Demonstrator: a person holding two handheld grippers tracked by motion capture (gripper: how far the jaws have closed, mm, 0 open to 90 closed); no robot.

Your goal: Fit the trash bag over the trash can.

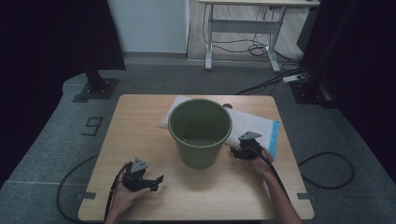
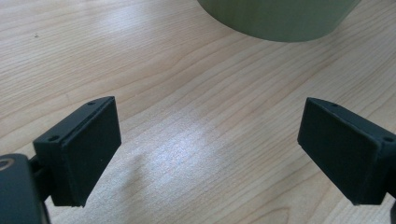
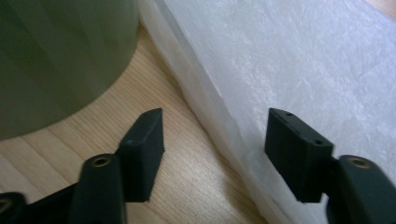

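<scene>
An olive green bucket (image 1: 200, 130) stands upright in the middle of the wooden table (image 1: 135, 121), empty as far as I can see. A white plastic bag with a blue strip (image 1: 254, 125) lies flat behind it and to its right. My right gripper (image 1: 235, 151) is low at the bucket's right side. In the right gripper view this gripper (image 3: 215, 140) is open, one jaw over the wood beside the bucket (image 3: 51, 60) and the other over the bag's edge (image 3: 289, 60), with neither pad pressing. My left gripper (image 1: 156, 183) rests open at the front left, jaws wide over bare wood (image 2: 210, 154), with the bucket's base (image 2: 280, 18) ahead.
The table stands on grey carpet. A black stand base (image 1: 97, 87) sits off its far left corner, and a floor mark shaped like a 9 (image 1: 92, 126) lies to the left. A white desk frame (image 1: 243, 28) and loose cables (image 1: 327, 170) are beyond and to the right.
</scene>
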